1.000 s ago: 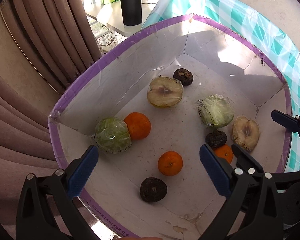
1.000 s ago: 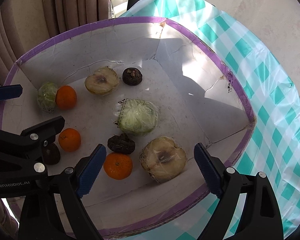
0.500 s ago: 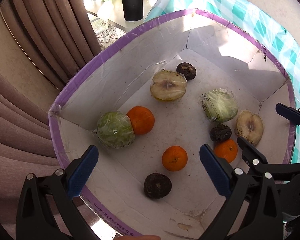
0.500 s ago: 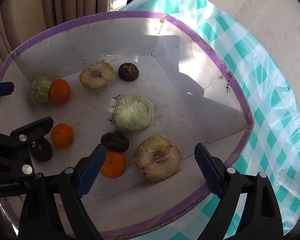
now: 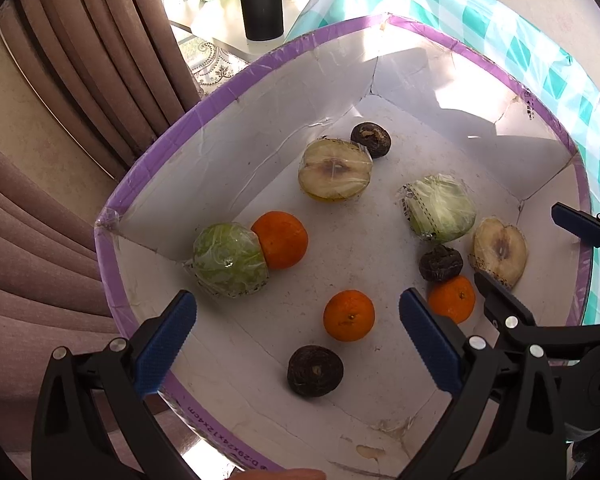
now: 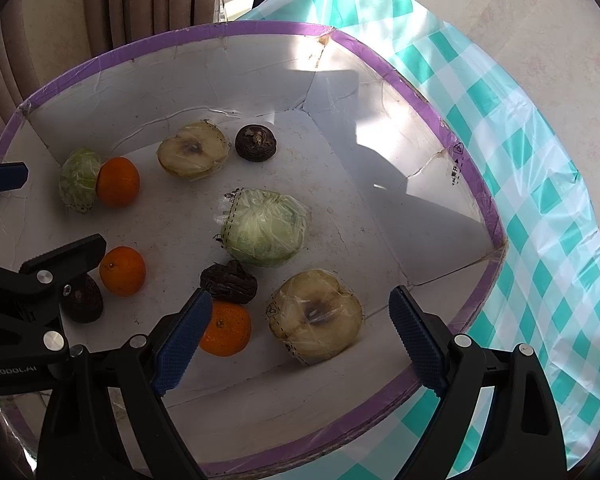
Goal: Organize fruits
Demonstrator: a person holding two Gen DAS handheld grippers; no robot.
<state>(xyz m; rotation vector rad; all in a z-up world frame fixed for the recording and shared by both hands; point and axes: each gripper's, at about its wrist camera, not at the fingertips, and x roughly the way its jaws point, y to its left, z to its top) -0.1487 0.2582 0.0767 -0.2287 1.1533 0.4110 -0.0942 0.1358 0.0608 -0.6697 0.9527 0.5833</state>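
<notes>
Right wrist view: both my grippers hover wide open and empty over the white box (image 6: 440,184).
Around the wrapped cabbage (image 6: 266,226), oranges (image 6: 225,328), halved apples (image 6: 315,316) and dark fruits (image 6: 229,282) lie scattered.

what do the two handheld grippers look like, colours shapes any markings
Both look alike. The left gripper and the right gripper each have two matte black plastic arms that splay outward, tipped with flat blue finger pads with a fine knurled grid. Round silver rivets mark the joints. In the right wrist view, faint grey lettering shows on the left gripper's body, cut off at the frame edge. No cables or sleeves show.
</notes>
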